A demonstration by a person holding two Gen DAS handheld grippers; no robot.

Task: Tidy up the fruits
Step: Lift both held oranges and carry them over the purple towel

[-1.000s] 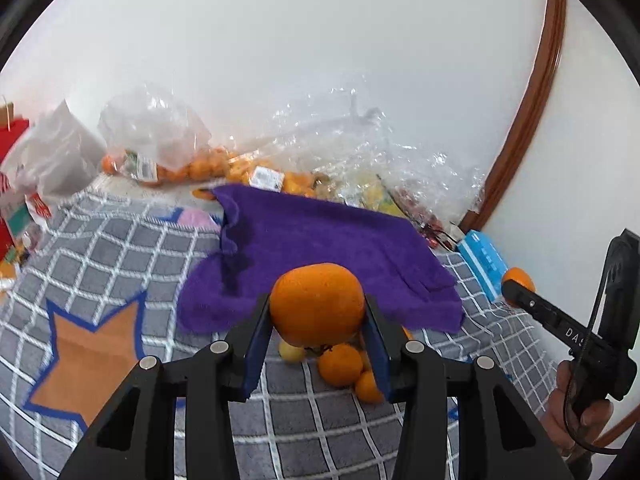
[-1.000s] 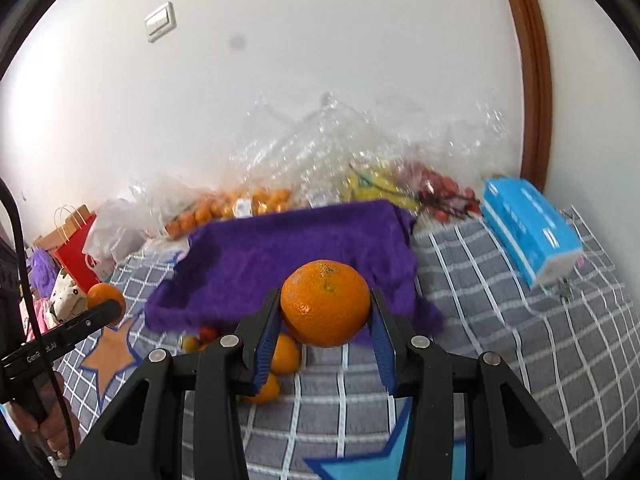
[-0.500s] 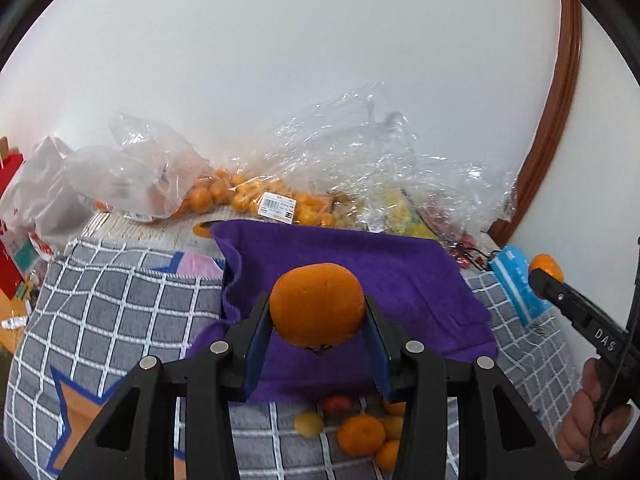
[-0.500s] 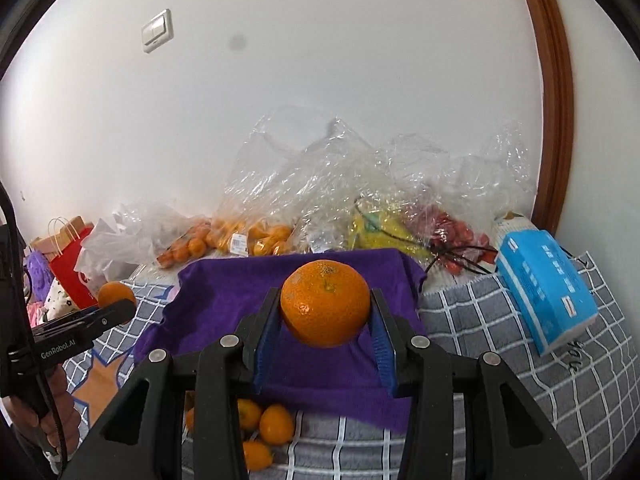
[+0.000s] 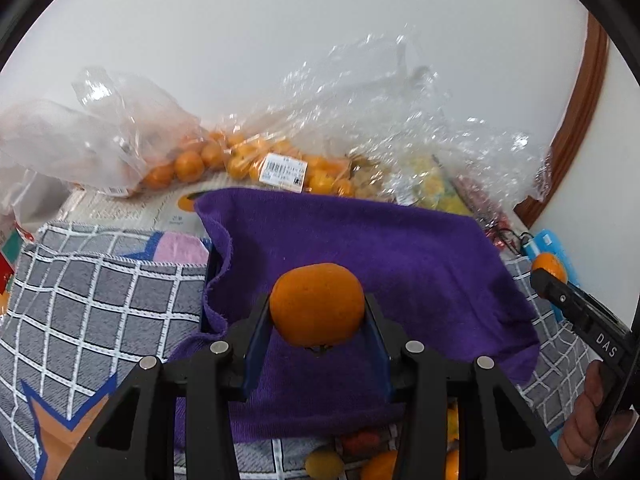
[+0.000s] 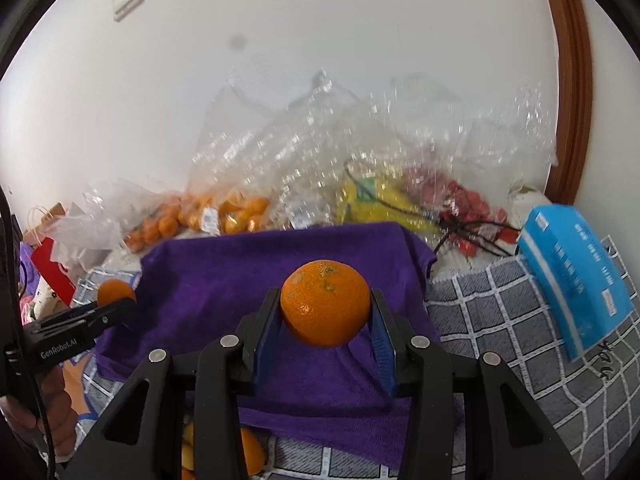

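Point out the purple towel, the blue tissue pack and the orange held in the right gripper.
purple towel (image 6: 208,288): right wrist view, bare flat part left of the fingers.
blue tissue pack (image 6: 576,272): right wrist view, middle of its printed top face.
orange (image 6: 325,303): right wrist view, centre of its front, between the blue pads.

Left hand-held gripper: black frame, blue pads, silver screws.

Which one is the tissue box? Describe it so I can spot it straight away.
Find the purple towel on the checked blanket. Just right of it, near the brown door frame, lies the tissue box. It is the only bright blue, hard-edged thing; its neighbours are crinkly clear fruit bags.
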